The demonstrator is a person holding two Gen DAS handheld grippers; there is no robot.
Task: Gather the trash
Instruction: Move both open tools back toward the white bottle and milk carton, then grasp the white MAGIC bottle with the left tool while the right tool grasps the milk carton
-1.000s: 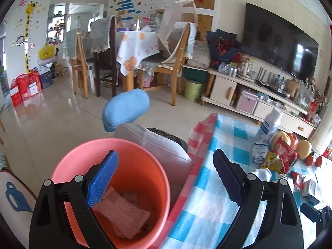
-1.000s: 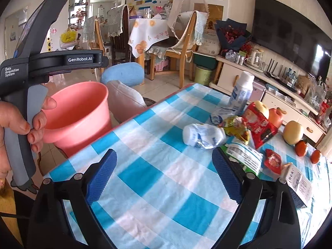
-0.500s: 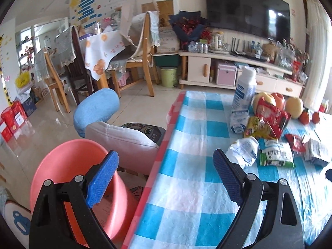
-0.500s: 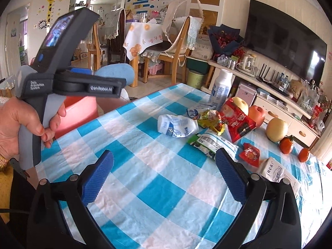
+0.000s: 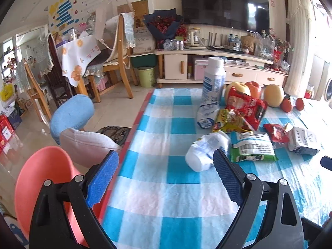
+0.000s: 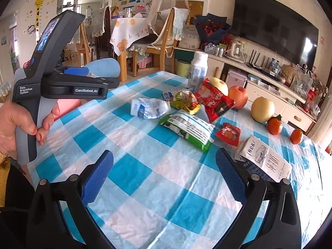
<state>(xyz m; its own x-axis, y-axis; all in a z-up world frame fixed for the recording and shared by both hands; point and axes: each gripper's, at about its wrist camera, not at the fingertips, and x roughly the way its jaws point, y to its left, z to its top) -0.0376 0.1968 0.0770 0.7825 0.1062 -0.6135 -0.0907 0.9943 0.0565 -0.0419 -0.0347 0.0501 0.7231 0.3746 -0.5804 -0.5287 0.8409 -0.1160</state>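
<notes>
Pink plastic marks where the trash goes: the bucket [image 5: 41, 178] stands off the table's left edge, low beside the checked tablecloth [image 5: 166, 197], and from here we cannot see whether anything lies in it. We judge the collecting far from finished, since the litter still sits together on the cloth: a crumpled white bottle [image 5: 204, 151], a green-and-white packet [image 5: 252, 148], a yellow wrapper [image 5: 228, 120], a red snack bag [image 5: 247, 105], a small red sachet [image 5: 276, 131] and a flattened white carton [image 6: 263, 158]. Fruit and an upright white bottle [image 5: 214, 76] stand behind them. Our left gripper [image 5: 166, 176] is spread wide and empty, the crumpled bottle just beyond its right finger. Our right gripper [image 6: 164, 178] is likewise wide apart with nothing in it. Readable writing is scarce: "GenRobot.AI" and "Data Acquisition System" on the left tool's body; the packet print is too small to read.
</notes>
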